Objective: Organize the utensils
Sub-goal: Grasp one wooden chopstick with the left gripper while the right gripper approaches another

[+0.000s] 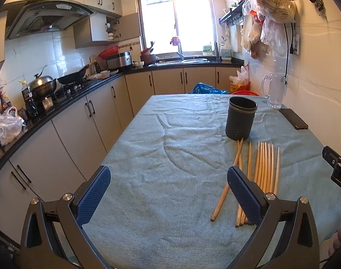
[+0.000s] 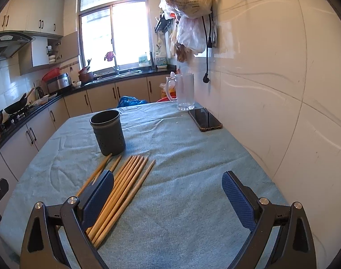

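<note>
Left gripper: nearest the lens in the left wrist view; blue-padded fingers spread wide, nothing between them, above bare cloth to the left of the chopsticks.
Right gripper: fingers likewise spread wide and empty; its left finger stands in front of the near part of the bundle.
Chopsticks: wooden, lying flat on the cloth in a loose bundle, far tips pointing toward the holder; most lie side by side, two lie a little apart on the left, one crossing at a slant.
Utensil holder: dark cylinder with small holes in its wall, upright, just beyond the chopstick tips; nothing shows above its rim.
Tablecloth: teal, wrinkled, covering the table.
Phone: dark, flat on the cloth near the wall, well apart from the chopsticks.
Glass mug: clear, handled, upright at the far corner beyond the phone.
Wall: white tile, right of the table.
</note>
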Available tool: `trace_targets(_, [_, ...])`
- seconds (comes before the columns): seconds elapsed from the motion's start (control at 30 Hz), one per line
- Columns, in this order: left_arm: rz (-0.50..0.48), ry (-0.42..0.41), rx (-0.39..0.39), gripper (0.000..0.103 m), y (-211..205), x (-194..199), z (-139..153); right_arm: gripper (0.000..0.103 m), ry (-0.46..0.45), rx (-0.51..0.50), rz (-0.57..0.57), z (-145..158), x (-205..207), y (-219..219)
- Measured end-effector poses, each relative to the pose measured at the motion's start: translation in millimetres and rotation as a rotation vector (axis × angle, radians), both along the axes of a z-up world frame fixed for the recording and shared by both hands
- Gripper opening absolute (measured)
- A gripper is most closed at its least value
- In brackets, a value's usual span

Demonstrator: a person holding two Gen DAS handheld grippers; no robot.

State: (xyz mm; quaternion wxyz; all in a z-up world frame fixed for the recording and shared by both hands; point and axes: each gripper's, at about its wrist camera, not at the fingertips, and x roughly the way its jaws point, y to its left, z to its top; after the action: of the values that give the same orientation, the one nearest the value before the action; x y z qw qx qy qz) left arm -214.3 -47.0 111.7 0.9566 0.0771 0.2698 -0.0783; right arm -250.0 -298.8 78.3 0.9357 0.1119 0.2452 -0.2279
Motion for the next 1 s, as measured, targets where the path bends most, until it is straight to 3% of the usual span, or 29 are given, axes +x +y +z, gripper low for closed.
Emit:
trace_targets(0.47, [-0.025, 0.067, 0.030, 0.103, -8.9, 19.2, -18.1, 0.099, 0.052, 0.040, 0.002, -16.9, 9.8, -7.6])
trace_targets(0.8, [-0.247, 0.182, 0.054, 0.101, -47.6, 71.2, -37.4, 0.099, 0.139, 0.154, 0.052, -40.9, 31.4, -28.3])
trace_targets(0.87, [-0.305, 0.223, 0.045, 0.090, -61.4, 87.1, -45.0, 0.095, 0.152, 0.179, 0.082, -44.7, 37.8, -29.8])
trace_targets(0.9, [-0.320, 0.242, 0.044, 0.085, -66.5, 93.0, -49.0, 0.088, 0.162, 0.198, 0.108, -46.7, 42.9, -30.9])
trace_targets(0.97, [-0.354, 0.310, 0.036, 0.065, -78.2, 109.9, -58.9, 0.079, 0.180, 0.237, 0.147, -51.4, 51.8, -33.4])
trace_targets(1.0, [-0.375, 0.343, 0.021, 0.061, -83.0, 116.6, -63.6, 0.073, 0.191, 0.269, 0.169, -54.4, 57.7, -35.9])
